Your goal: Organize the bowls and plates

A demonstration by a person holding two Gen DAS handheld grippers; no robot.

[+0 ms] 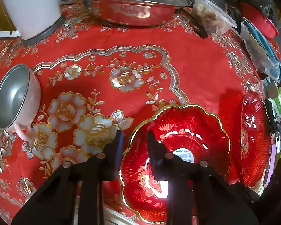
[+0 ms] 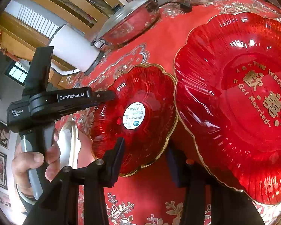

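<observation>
"GenRobot.AI" and "Data Acquisition System" stand on the left gripper; "THE WEDDING" and "Get Married" on the large red plate

Open cloth btwn pink cup & steel pan.

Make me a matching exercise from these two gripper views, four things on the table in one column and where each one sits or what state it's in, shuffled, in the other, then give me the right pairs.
Things
1. small red plate with the sticker
2. large red plate with gold lettering
3. pink cup
4. steel pan

Descriptions
A. at the table's far edge, under a glass lid
B. lying on its side, handle on the cloth
C. its rim between the fingers of the left gripper
D. beside the smaller plate, untouched

Pairs: 1-C, 2-D, 3-B, 4-A
</observation>
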